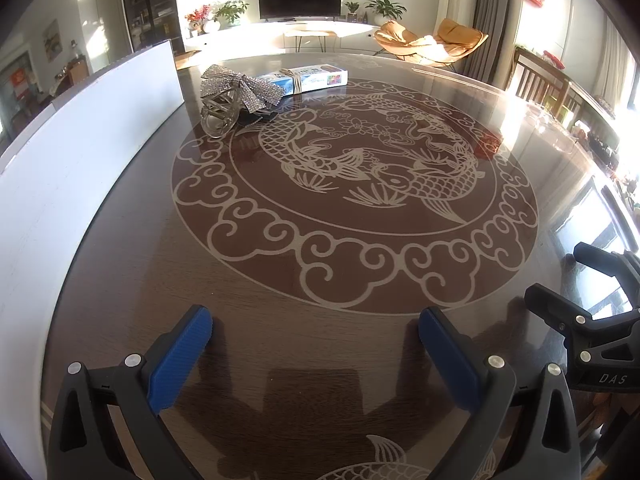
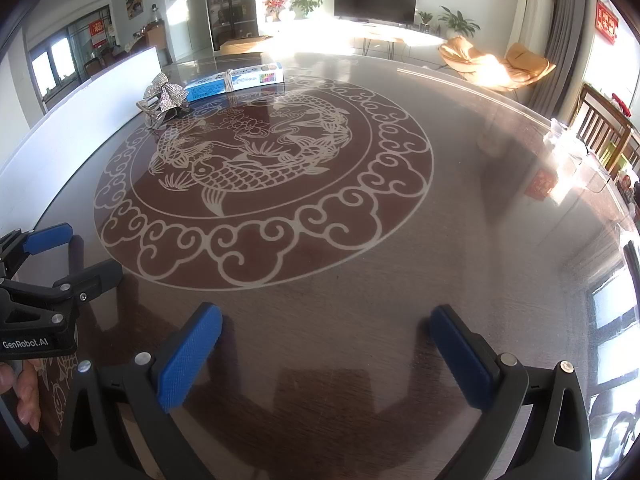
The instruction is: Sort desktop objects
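Left wrist view: both grippers, left gripper (image 1: 316, 324) and right gripper (image 2: 326, 322), hover spread and empty; sparkly bow clip (image 1: 240, 88) and blue box (image 1: 310, 76) lie touching near the table's (image 1: 360, 320) far edge.

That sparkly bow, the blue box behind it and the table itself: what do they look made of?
The bow looks like rhinestone-studded fabric or mesh, glinting silver, on a clear plastic-looking clip. The blue box seems printed glossy cardboard, with a pale band around it. The table looks like dark wood under glass or lacquer: grain shows and the room reflects in it.

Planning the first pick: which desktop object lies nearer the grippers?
The rhinestone bow clip, in front of the blue box, which lies farther back.
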